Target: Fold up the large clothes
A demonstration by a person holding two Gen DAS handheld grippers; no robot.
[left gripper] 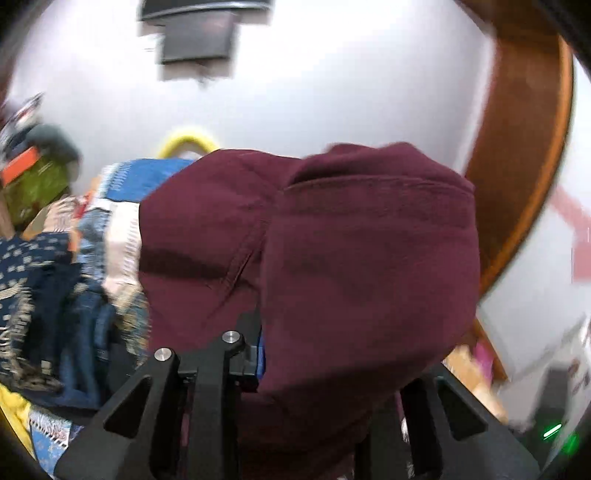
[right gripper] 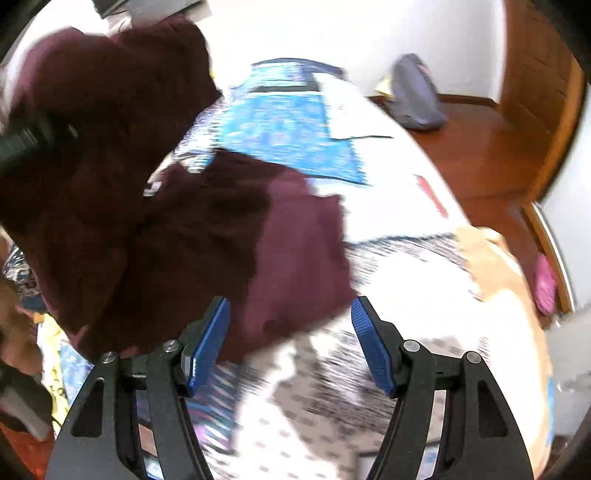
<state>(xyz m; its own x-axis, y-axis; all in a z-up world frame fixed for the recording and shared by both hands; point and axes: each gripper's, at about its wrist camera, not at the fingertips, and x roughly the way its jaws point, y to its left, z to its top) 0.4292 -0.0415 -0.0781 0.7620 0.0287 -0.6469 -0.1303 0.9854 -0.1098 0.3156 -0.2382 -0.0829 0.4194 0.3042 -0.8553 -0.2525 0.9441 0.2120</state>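
**While the Maroon Garment Hangs Lifted: Gripper and Fabric Status**

Where the left wrist view begins, at 9 o'clock, a heap of patterned clothes [left gripper: 44, 295] lies in navy, blue and yellow prints. Above it, toward 10 o'clock, sits a green box [left gripper: 35, 184], blurred. At 12 o'clock a dark wall fixture [left gripper: 197, 33] hangs on the white wall. The maroon garment [left gripper: 332, 266] fills the centre of this view and drapes over the left gripper [left gripper: 317, 373], covering its tips; only a sliver of one blue pad shows at the fabric edge. The fabric bunches between the black finger arms, so the left gripper reads as clenched on the garment. At 2 o'clock a wooden headboard [left gripper: 524, 155] curves along the edge.

In the right wrist view, the maroon garment [right gripper: 147, 192] occupies 9 to 11 o'clock, raised there, with a lower fold trailing onto the patterned bedspread [right gripper: 332, 387] near centre. The right gripper [right gripper: 290, 347] stands at 6 o'clock, released, its blue pads [right gripper: 207, 347] spread wide with nothing between them; the garment's lower edge lies just beyond the left pad. At 1 o'clock a grey pouch [right gripper: 417, 96] rests on a wooden surface [right gripper: 480, 147]. At 3 o'clock a pink item [right gripper: 546, 284] lies beside the bed edge.
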